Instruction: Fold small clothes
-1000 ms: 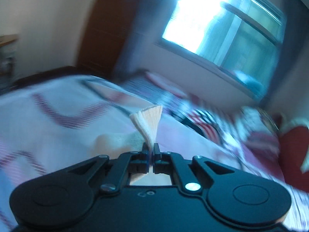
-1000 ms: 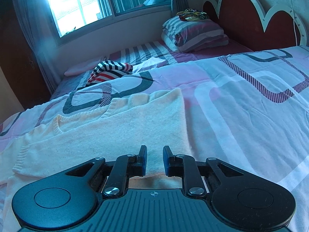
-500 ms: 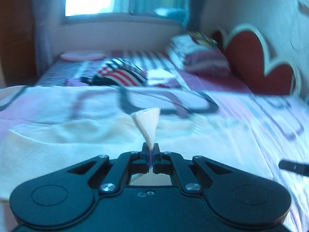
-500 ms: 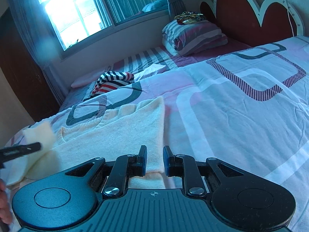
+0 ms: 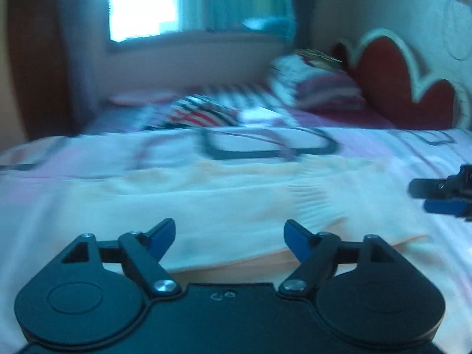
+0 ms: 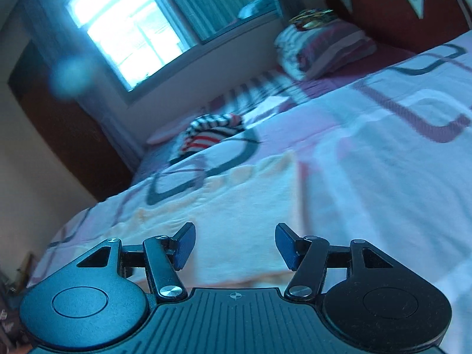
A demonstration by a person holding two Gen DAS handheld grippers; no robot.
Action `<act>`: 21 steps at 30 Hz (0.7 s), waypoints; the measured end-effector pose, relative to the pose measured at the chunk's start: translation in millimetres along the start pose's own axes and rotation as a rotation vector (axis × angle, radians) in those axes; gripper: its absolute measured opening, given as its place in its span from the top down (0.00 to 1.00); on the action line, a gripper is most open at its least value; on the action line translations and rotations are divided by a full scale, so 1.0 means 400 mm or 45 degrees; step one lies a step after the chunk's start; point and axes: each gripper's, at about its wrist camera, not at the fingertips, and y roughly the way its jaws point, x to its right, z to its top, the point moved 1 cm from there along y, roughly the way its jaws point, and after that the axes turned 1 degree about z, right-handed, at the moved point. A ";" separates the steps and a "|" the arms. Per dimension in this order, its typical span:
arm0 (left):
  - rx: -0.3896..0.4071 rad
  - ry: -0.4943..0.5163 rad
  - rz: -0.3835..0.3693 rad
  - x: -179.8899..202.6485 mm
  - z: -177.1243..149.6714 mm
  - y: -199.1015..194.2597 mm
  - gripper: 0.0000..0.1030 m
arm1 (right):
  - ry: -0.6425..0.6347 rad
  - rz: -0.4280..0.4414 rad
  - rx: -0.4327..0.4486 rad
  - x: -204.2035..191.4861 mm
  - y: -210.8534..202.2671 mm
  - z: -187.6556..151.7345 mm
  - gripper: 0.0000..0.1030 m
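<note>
I'm working in a home bedroom. A wide bed point(image 6: 368, 177) fills both views, covered by a white and pink spread printed with dark looping outlines. At its head stands a dark red headboard point(image 5: 392, 85) with a pale scalloped edge, and striped pillows point(image 6: 327, 47) are stacked against it. A striped cloth point(image 6: 209, 135) lies bunched on the far side of the bed. Beyond it a bright window point(image 6: 132, 35) with a curtain point(image 5: 236, 0) lets in daylight, and a dark wooden door or wardrobe point(image 6: 67, 135), I can't tell which, stands left of it.
</note>
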 end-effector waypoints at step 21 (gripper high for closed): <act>-0.208 -0.187 0.158 -0.276 -0.071 0.061 0.23 | -0.147 -0.034 -0.187 -0.158 0.223 -0.031 0.95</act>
